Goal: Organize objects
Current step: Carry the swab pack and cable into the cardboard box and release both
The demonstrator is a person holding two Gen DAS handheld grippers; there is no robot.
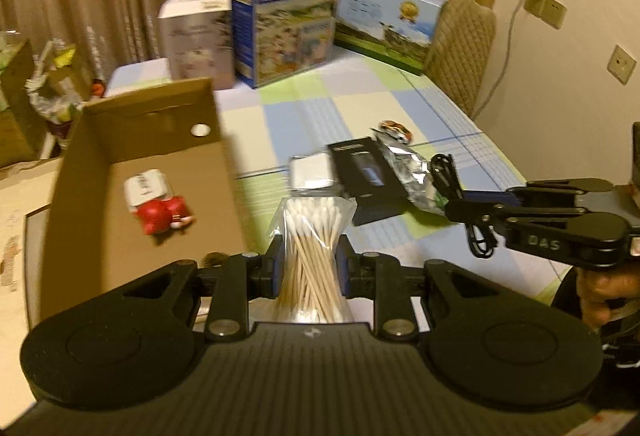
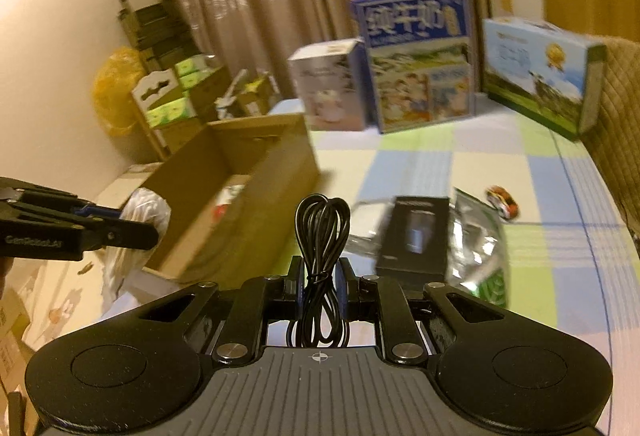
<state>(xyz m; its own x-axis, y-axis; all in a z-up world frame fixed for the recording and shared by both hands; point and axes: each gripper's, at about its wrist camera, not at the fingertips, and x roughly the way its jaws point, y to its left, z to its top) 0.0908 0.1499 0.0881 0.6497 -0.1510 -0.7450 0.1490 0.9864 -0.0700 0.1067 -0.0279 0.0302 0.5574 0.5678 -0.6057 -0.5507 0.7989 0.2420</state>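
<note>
Above the checked tablecloth [image 1: 360, 96] | left gripper [image 1: 308, 260] clenched on a bag of cotton swabs [image 1: 310, 236], right gripper [image 2: 320, 276] clenched on a coiled black cable [image 2: 322, 232] | advice: carry both over the cardboard box [image 1: 132, 164] at left, lower, then release | box's near wall cut off; blurred toy inside.

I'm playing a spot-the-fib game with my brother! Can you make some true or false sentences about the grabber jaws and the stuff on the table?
1. The left gripper holds a bag of cotton swabs. True.
2. The right gripper holds a toy car. False: its jaws pinch a coiled black cable; the toy car lies on the table.
3. The cardboard box is empty. False: a red and white toy lies inside.
4. A black box lies on the checked tablecloth. True.
</note>
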